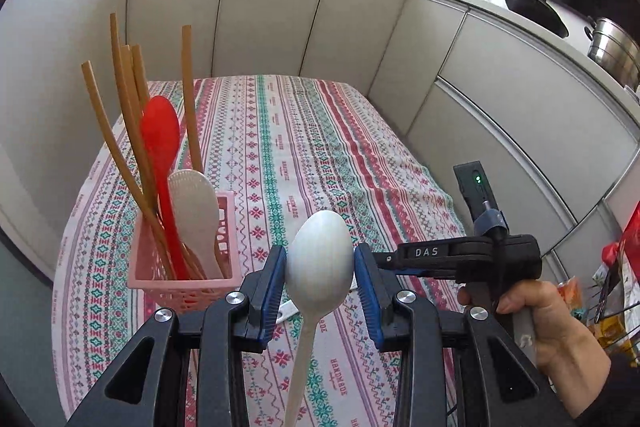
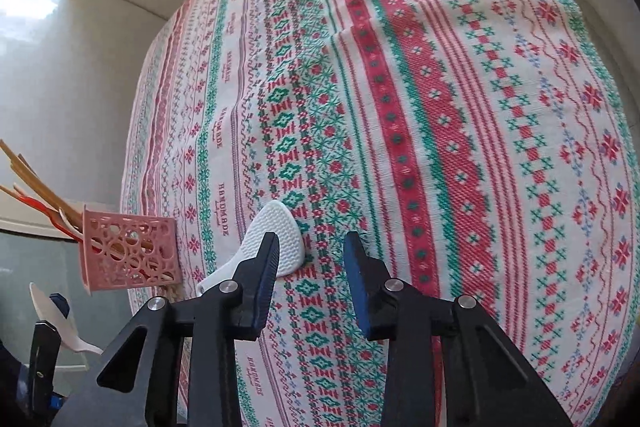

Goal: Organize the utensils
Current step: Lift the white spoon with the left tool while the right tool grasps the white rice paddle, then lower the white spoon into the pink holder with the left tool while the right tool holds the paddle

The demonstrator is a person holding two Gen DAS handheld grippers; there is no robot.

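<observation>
My left gripper [image 1: 320,267] is shut on a white plastic spoon [image 1: 320,255], bowl upward, handle hanging below, held above the table just right of the pink utensil basket [image 1: 188,283]. The basket holds several brown chopsticks [image 1: 128,131], a red spoon [image 1: 160,139] and a white rice paddle [image 1: 196,211]. My right gripper [image 2: 310,259] is open and empty, low over the cloth, its left finger over a white rice paddle [image 2: 276,239] lying on the table. The basket [image 2: 132,251] also shows at the left in the right wrist view.
A patterned red, green and white tablecloth [image 1: 320,155] covers the table. Grey cabinets [image 1: 280,15] stand behind it. A pot [image 1: 614,51] and a pan [image 1: 532,7] sit on the counter at right. The right gripper's body [image 1: 468,259] is at my right.
</observation>
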